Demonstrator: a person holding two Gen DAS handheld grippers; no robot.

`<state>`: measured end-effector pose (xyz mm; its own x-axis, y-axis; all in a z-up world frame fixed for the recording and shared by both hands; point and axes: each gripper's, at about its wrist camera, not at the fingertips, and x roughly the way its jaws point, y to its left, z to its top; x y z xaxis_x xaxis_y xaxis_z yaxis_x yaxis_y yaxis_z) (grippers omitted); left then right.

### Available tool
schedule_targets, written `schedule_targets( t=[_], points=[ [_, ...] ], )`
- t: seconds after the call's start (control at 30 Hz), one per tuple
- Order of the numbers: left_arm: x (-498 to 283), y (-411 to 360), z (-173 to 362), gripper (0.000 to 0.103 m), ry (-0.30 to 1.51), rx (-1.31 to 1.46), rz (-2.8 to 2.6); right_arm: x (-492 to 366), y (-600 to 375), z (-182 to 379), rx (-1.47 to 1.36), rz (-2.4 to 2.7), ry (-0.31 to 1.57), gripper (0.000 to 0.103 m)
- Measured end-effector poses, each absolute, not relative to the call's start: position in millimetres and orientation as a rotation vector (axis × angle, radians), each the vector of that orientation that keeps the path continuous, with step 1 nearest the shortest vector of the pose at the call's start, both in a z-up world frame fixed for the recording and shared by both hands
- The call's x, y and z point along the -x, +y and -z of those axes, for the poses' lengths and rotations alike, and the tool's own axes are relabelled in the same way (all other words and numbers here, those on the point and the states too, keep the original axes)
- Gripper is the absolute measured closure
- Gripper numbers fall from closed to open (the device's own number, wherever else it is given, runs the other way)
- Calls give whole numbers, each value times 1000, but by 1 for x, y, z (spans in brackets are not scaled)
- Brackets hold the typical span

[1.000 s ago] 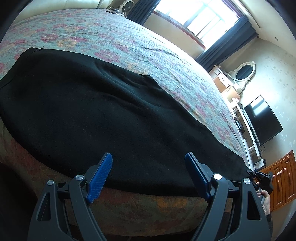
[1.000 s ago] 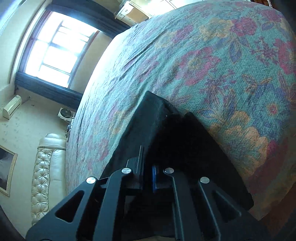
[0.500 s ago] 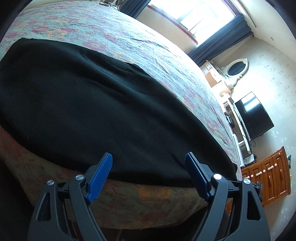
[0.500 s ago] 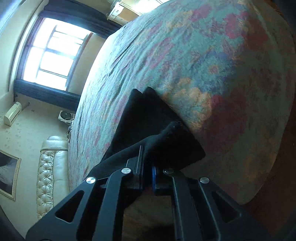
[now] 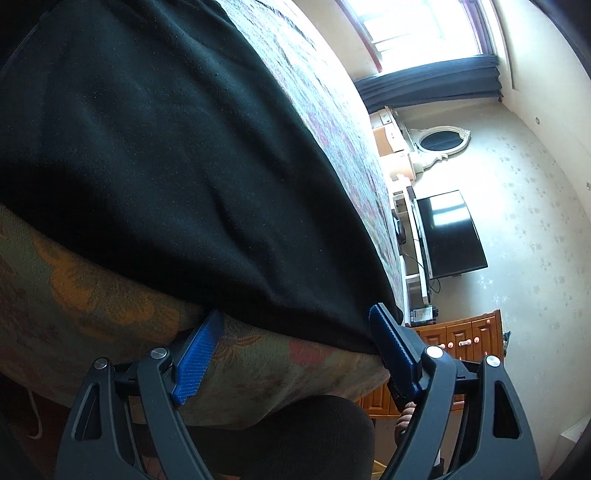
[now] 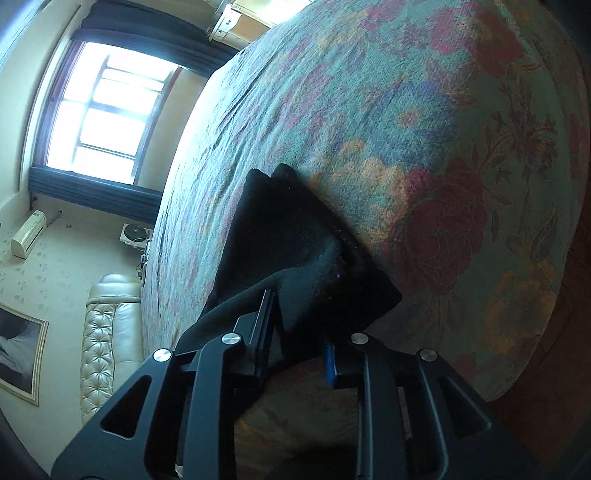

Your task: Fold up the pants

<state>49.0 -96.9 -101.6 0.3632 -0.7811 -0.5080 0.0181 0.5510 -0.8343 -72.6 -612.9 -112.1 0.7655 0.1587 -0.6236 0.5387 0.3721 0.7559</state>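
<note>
Your right gripper (image 6: 295, 350) is opening, its jaws loosening around a corner of the black pants (image 5: 166, 147); your left gripper (image 5: 291, 354) gapes wide at their near hem. They lie flat on the floral bedspread (image 6: 443, 147), apparently halved; more folds likely remain.

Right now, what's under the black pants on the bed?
Under the black pants lies the floral bedspread, showing past their near hem and far edge. Whatever the cloth covers is hidden. The right tool is opening, a pants corner between its jaws.

Bright window (image 5: 417, 26), dark curtains (image 5: 432, 83), wall television (image 5: 448, 236), wooden cabinet (image 5: 461, 339).
</note>
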Motion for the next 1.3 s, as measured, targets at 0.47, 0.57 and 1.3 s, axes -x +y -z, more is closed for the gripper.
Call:
schedule_targets(
  t=[0.47, 0.57, 1.3],
  points=[
    [-60, -82, 113, 82, 1145, 850, 418, 72, -605, 108, -1109, 277, 698, 91],
    [-58, -79, 107, 86, 1144, 815, 429, 76, -602, 101, -1089, 277, 678, 93],
    [-54, -75, 109, 85, 1130, 821, 487, -43, -634, 66, -587, 180, 884, 84]
  ],
)
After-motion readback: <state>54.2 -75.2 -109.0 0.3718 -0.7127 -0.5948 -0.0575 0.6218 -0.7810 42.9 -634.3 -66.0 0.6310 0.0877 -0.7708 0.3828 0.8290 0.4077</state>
